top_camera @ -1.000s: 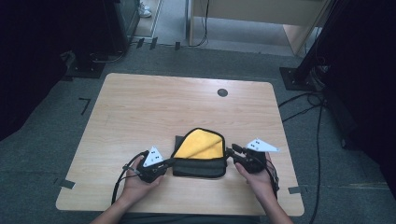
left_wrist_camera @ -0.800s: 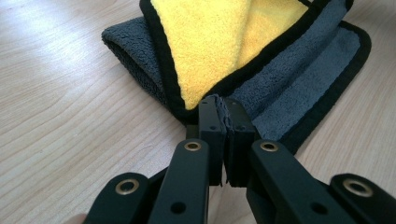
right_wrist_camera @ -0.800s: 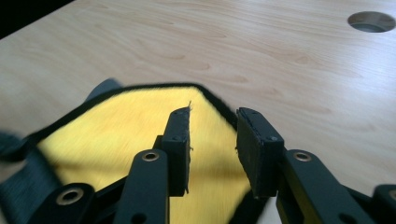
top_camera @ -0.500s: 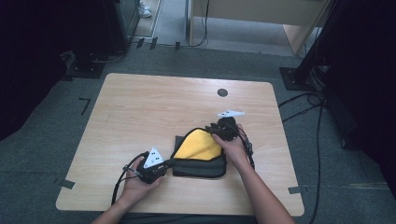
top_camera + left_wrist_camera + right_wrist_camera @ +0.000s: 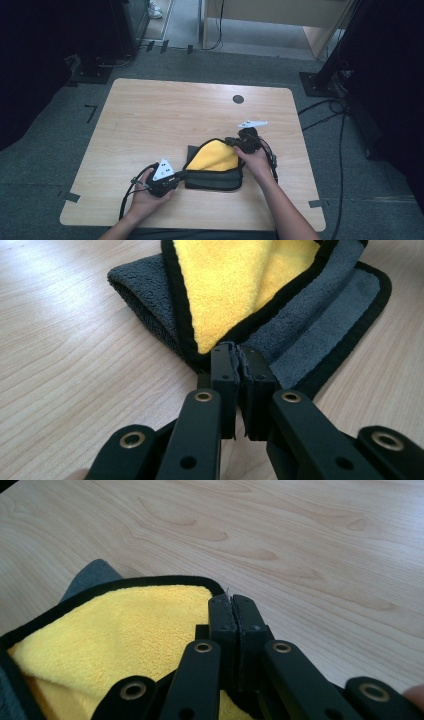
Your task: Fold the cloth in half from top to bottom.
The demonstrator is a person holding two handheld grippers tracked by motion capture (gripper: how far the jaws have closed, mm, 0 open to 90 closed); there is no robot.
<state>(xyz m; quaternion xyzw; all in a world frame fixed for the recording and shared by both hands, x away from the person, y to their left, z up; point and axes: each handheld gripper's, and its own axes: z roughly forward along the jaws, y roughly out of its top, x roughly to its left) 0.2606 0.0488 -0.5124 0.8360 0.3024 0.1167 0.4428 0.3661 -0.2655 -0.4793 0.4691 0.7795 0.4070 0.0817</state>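
A cloth (image 5: 217, 156), yellow on one face and grey on the other with a black hem, lies partly folded near the table's front edge. My left gripper (image 5: 182, 175) is shut on its near left corner; the left gripper view shows the hem pinched between the jaws (image 5: 239, 354), with the yellow face (image 5: 235, 285) and a grey layer (image 5: 325, 325) beyond. My right gripper (image 5: 231, 141) is shut on the cloth's far right corner, lifted over the yellow face. In the right gripper view the gripper (image 5: 232, 602) has the black hem caught at its tips, above the yellow pile (image 5: 125, 635).
The wooden table (image 5: 175, 115) has a round black cable port (image 5: 238, 99) near its back edge. Cables (image 5: 330, 107) and a black stand base (image 5: 320, 82) lie on the carpet to the right. Tape marks (image 5: 317, 203) sit at the table's front corners.
My right gripper has swung from the cloth's near right side to its far side, carrying a corner with it and turning up more yellow. The left gripper has stayed put.
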